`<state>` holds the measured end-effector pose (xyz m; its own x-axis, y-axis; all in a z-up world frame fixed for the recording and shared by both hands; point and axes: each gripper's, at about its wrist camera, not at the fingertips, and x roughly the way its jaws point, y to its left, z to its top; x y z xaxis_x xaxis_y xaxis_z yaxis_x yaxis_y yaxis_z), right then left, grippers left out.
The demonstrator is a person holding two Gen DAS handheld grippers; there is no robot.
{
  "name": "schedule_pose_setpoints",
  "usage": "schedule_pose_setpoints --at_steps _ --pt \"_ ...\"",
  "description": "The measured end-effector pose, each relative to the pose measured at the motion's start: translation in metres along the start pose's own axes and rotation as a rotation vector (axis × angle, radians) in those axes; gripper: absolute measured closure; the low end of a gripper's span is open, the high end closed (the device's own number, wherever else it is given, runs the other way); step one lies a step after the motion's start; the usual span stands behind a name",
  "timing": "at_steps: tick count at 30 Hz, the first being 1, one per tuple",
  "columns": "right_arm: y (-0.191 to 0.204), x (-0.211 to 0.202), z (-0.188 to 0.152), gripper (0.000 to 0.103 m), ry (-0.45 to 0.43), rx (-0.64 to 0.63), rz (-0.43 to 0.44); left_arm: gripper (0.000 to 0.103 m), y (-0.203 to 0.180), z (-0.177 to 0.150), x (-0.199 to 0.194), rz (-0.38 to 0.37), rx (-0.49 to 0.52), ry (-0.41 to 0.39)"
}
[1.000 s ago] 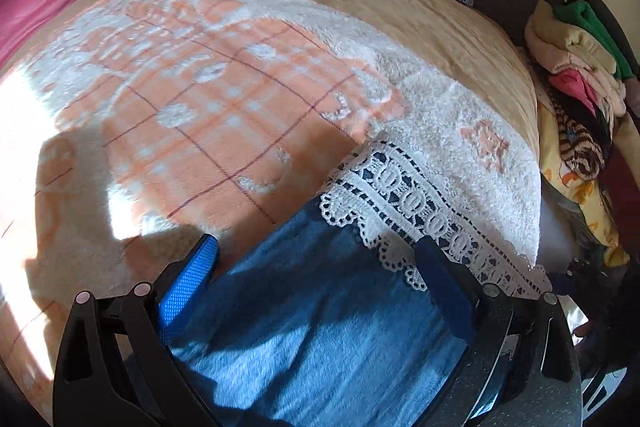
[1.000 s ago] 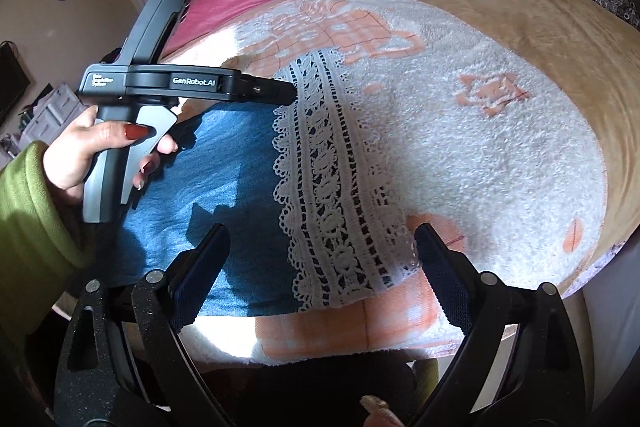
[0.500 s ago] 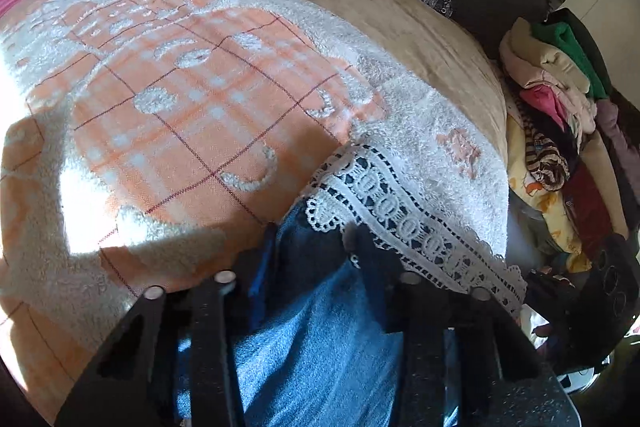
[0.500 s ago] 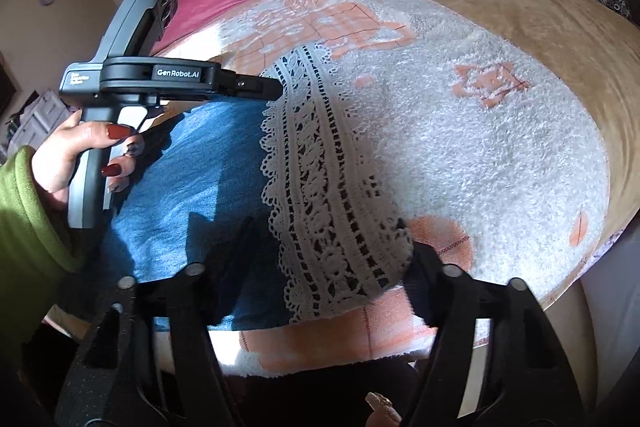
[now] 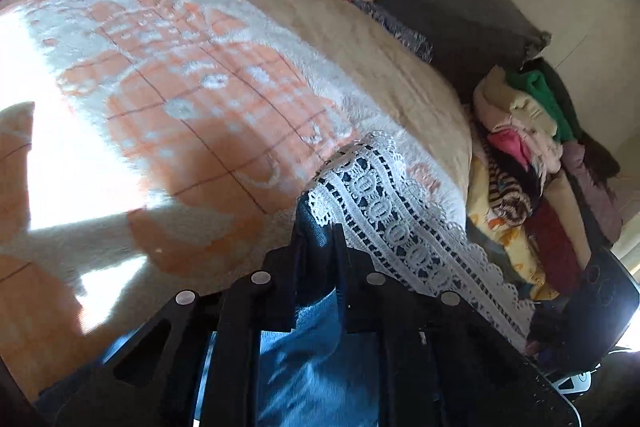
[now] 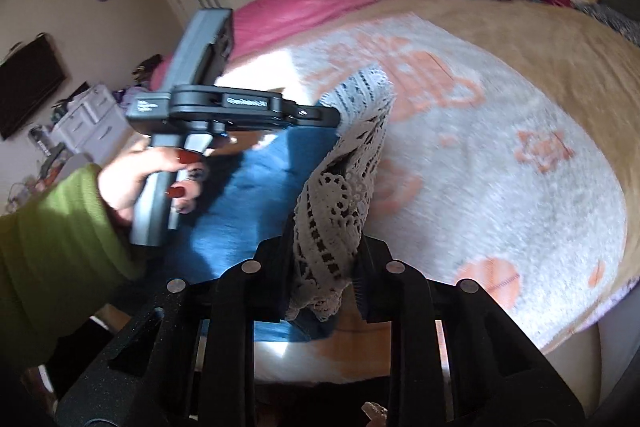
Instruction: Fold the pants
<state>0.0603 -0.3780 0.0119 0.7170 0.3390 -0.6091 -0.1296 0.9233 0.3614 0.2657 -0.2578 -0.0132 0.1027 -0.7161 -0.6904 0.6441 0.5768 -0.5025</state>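
Blue denim pants [image 5: 316, 359] with a white lace hem band [image 5: 396, 223] lie on a plush peach-and-white blanket [image 5: 168, 131] covering the bed. Left gripper [image 5: 316, 247] is clamped together on the denim edge just beside the lace. Right gripper [image 6: 324, 255] has its jaws closing, with bunched lace [image 6: 336, 211] pressed between the pads, lifted off the blanket. A hand [image 6: 140, 179] in a green sleeve [image 6: 56, 227] holds the left gripper's handle. Stacked clothes [image 5: 532, 155] sit beside the bed.
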Motion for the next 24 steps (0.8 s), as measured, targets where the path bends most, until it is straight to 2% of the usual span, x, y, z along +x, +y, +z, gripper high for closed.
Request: schedule_pose_setpoints --at_steps 4,8,12,15,18,19,20,22,24 --pt "0.039 -0.008 0.010 0.086 -0.040 -0.101 0.095 0.090 0.010 -0.015 -0.046 -0.013 -0.040 -0.068" --pt "0.077 0.003 0.004 0.091 -0.004 -0.188 0.192 0.090 0.022 -0.041 -0.087 0.005 -0.069 -0.117" --pt "0.110 0.034 -0.016 0.096 0.082 -0.270 0.228 0.089 0.039 -0.075 -0.117 0.037 -0.116 -0.132" --pt "0.132 0.054 -0.035 0.096 0.139 -0.348 0.218 0.088 0.055 -0.101 -0.132 0.114 -0.166 -0.115" --pt "0.140 0.053 -0.047 0.095 0.148 -0.393 0.227 0.086 0.078 -0.123 -0.154 0.119 -0.254 -0.171" --pt "0.139 0.047 -0.049 0.092 0.139 -0.405 0.229 0.082 0.089 -0.130 -0.165 0.107 -0.296 -0.212" --pt "0.136 0.042 -0.050 0.080 0.127 -0.415 0.223 0.078 0.096 -0.135 -0.173 0.087 -0.337 -0.247" --pt "0.132 0.030 -0.054 0.067 0.087 -0.451 0.187 0.074 0.104 -0.137 -0.184 0.020 -0.405 -0.290" --pt "0.128 0.023 -0.056 0.066 0.069 -0.490 0.148 0.064 0.102 -0.134 -0.188 -0.028 -0.412 -0.307"
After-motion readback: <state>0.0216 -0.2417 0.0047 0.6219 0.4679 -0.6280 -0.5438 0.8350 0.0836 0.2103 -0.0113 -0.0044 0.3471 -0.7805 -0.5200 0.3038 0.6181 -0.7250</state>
